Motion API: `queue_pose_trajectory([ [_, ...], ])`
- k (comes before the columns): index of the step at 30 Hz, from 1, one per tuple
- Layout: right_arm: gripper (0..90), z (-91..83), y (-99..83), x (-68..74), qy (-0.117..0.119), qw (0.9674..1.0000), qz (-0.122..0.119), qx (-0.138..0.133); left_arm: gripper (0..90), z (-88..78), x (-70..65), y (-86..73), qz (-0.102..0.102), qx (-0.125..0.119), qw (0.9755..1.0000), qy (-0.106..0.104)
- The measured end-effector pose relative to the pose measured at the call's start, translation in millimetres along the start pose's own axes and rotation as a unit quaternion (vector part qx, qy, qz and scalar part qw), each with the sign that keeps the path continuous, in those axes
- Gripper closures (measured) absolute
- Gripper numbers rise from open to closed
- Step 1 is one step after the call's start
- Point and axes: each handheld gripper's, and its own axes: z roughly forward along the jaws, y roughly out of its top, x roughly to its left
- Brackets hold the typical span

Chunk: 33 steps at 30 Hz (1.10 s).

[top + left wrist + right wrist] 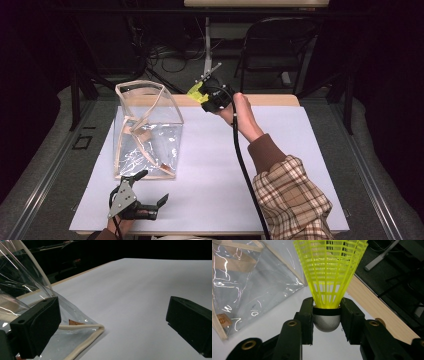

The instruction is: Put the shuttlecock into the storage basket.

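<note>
— Where's the shuttlecock (329, 277)?

— Clamped in the right gripper (327, 315). The two black jaws press on its silver-grey cork from either side, and the yellow mesh skirt fans out away from the jaws. In the high view the right gripper (202, 92) hangs above the far edge of the desk (280, 150), about midway along it, with the yellow skirt (196, 93) pointing left toward the bag.

— And the bag?

— A clear plastic bag (145, 130) with cream cloth trim and straps stands upright on the left part of the desk, its mouth open at the top. A small brown tag sits near its bottom corner on the near side. The shuttlecock is just beside the bag's upper far corner — not inside it, and I can't tell whether it touches.

— The left gripper?

— It rests low by the near left corner of the desk (150, 192), jaws spread wide with nothing between them. From its own view (112, 320) one jaw sits just beside the bag's bottom trimmed corner (85, 328) — the other is well out over the bare white surface.

— The person?

— A plaid sleeve with a rust cuff (287, 190) reaches in from the near right toward the far edge.
</note>
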Motion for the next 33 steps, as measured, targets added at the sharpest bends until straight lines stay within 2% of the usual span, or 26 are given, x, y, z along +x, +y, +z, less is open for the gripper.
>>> queue_pose_trajectory([
  [18,64.9,3.9,12.7,9.5,0.004,0.9998,-0.02,-0.001,0.0,0.1,-0.2,0.0,-0.001,-0.001,1.0,0.0],
  [33,64.9,5.5,28.1,15.7,0.009,0.9996,-0.025,-0.009,0.0,-0.1,-0.3,0.0,-0.002,-0.002,1.0,0.0],
])
